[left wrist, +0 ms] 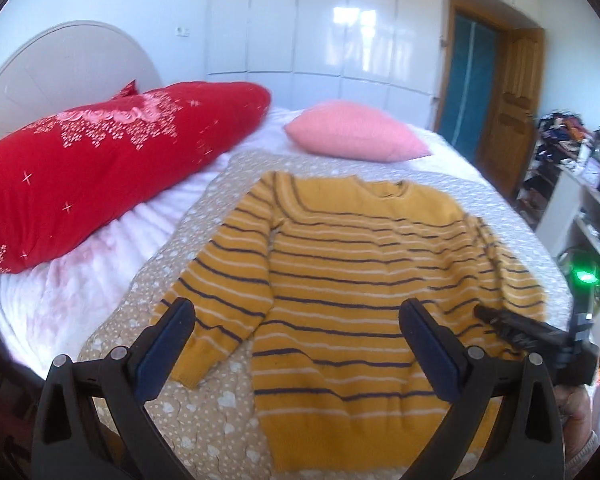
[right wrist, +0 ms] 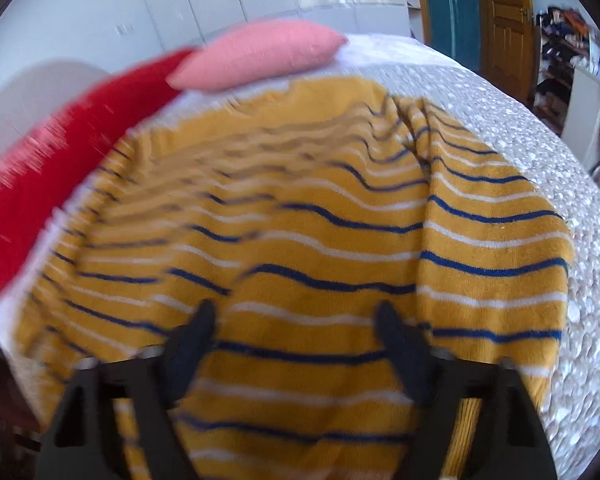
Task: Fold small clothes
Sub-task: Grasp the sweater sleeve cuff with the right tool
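A mustard yellow sweater [left wrist: 352,264] with dark blue and white stripes lies flat on the bed, collar away from me, both sleeves angled down beside the body. My left gripper [left wrist: 296,316] is open and empty, above the sweater's lower left part and left sleeve cuff. My right gripper [right wrist: 296,320] is open and empty, low over the sweater [right wrist: 300,248] near its right side; its black fingers [left wrist: 512,326] show in the left wrist view by the right sleeve. The right wrist view is blurred.
The sweater rests on a beige dotted blanket [left wrist: 204,412] on a white bed. A large red pillow [left wrist: 100,168] lies at the left, a pink pillow [left wrist: 356,132] behind the collar. A wooden door [left wrist: 512,108] and cluttered white shelves [left wrist: 580,200] stand at the right.
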Tool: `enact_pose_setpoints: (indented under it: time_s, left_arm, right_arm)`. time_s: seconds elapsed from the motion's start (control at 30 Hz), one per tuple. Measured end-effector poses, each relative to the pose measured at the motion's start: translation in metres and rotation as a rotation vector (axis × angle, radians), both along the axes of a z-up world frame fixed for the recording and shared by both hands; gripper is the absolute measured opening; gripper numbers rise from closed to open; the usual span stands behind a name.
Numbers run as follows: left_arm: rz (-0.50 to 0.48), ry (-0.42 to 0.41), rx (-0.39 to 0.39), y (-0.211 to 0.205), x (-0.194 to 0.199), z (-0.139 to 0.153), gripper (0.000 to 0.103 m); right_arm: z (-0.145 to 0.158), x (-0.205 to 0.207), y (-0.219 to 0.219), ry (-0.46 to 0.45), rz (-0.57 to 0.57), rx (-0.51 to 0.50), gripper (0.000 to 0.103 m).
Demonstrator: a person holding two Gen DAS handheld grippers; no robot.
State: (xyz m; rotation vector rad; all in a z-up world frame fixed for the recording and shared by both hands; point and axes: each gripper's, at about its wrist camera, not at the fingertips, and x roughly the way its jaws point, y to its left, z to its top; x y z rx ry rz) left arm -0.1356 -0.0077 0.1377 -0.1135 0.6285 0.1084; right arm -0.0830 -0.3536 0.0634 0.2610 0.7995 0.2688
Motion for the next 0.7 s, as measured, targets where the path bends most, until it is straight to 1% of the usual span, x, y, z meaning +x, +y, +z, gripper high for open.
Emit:
enact_pose_setpoints:
  time_s: [0.03,0.07,0.1,0.17,0.23,0.33,0.43,0.53,0.6,0.63,0.67,0.7]
  left_arm:
    - [-0.006,-0.006,-0.010,0.002,-0.004,0.002,0.102]
    - [-0.005,-0.009,-0.017,0.003,-0.006,0.002,0.102]
    - [-0.006,-0.007,-0.024,0.006,-0.008,0.000,0.102]
    - [-0.007,0.006,-0.031,0.008,-0.008,-0.004,0.102]
    - [-0.002,0.026,-0.036,0.009,-0.008,-0.012,0.102]
    - [-0.005,0.054,-0.052,0.007,-0.005,-0.021,0.102]
    - [-0.015,0.086,-0.070,0.005,-0.001,-0.026,0.102]
    - [-0.012,0.085,-0.056,0.005,-0.002,-0.023,0.102]
    - [-0.008,0.084,-0.049,0.005,-0.003,-0.022,0.102]
    - [-0.007,0.086,-0.048,0.005,-0.003,-0.021,0.102]
    - [-0.006,0.087,-0.047,0.005,-0.004,-0.020,0.102]
    - [-0.006,0.086,-0.046,0.006,-0.004,-0.019,0.102]
  right_arm:
    - [0.012,-0.014,-0.011,-0.044,-0.013,0.026,0.069]
    - [0.021,-0.024,-0.021,-0.067,-0.037,0.020,0.069]
    - [0.025,-0.031,-0.030,-0.076,-0.056,0.003,0.069]
    - [0.028,-0.042,-0.047,-0.073,-0.082,-0.063,0.069]
    - [0.023,-0.052,-0.056,-0.045,-0.075,-0.162,0.067]
    - [0.009,-0.059,-0.055,-0.009,-0.039,-0.244,0.065]
    - [-0.004,-0.056,-0.047,-0.009,0.000,-0.265,0.061]
    - [-0.012,-0.041,-0.039,-0.008,0.018,-0.273,0.058]
    - [-0.025,-0.026,-0.036,0.023,0.037,-0.306,0.039]
    - [-0.029,-0.020,-0.034,0.039,0.033,-0.346,0.013]
    - [-0.028,-0.019,-0.037,0.034,0.037,-0.335,0.010]
    - [-0.023,-0.019,-0.044,0.027,0.040,-0.287,0.008]
